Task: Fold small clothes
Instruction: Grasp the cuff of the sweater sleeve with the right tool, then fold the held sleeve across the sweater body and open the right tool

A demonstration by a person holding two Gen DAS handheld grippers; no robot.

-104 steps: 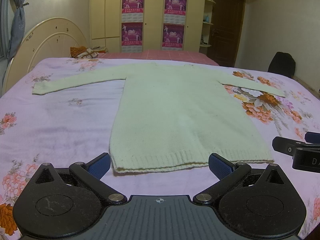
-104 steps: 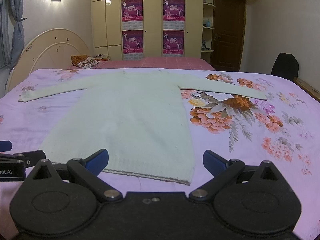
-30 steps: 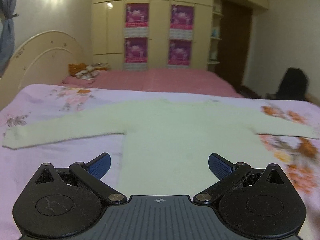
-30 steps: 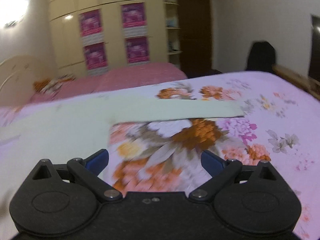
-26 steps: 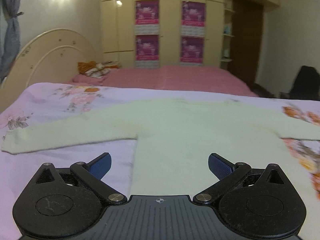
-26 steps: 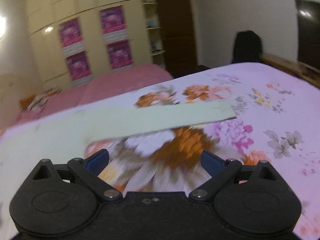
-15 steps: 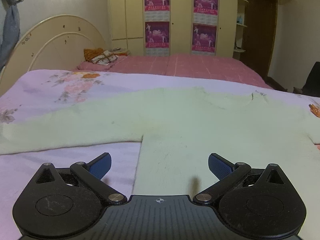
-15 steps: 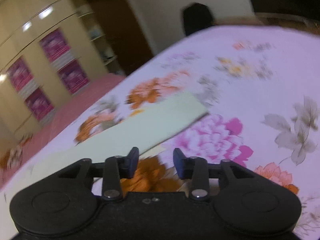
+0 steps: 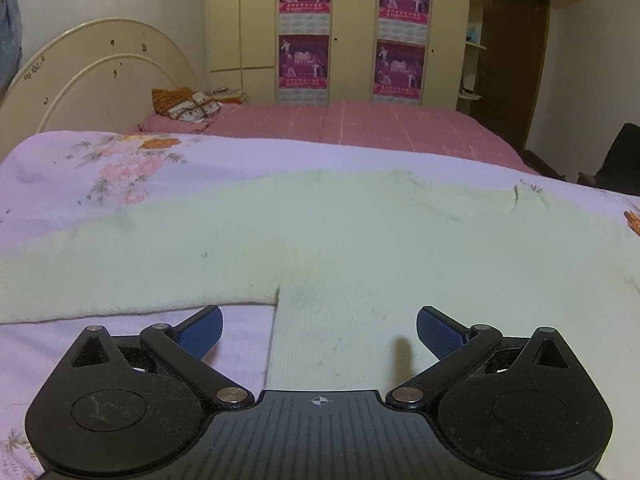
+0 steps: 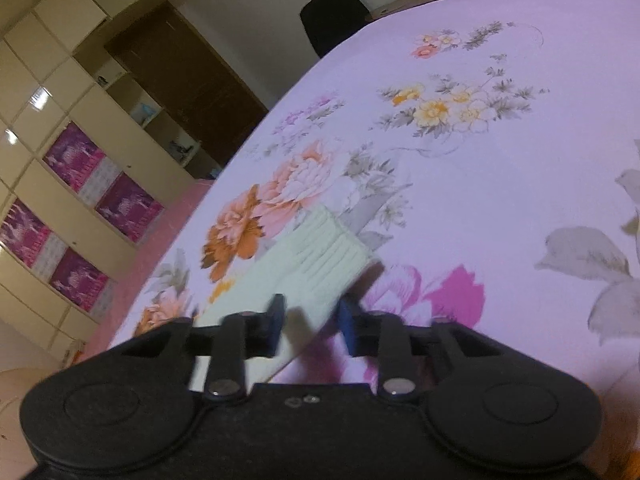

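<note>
Sweater (image 9: pixel 360 240): pale green, spread flat on the floral bed (image 9: pixel 100 168).
Left tongs (image 9: pixel 319 330): spread wide above its armpit.
Right tongs (image 10: pixel 311 326): closing, narrow gap around the ribbed cuff (image 10: pixel 332 256); pinch uncertain.

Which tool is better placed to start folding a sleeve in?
Right: the right tool, closing, has the pale green knit sweater's ribbed cuff between its pads. The left tool stands open at the armpit.
</note>
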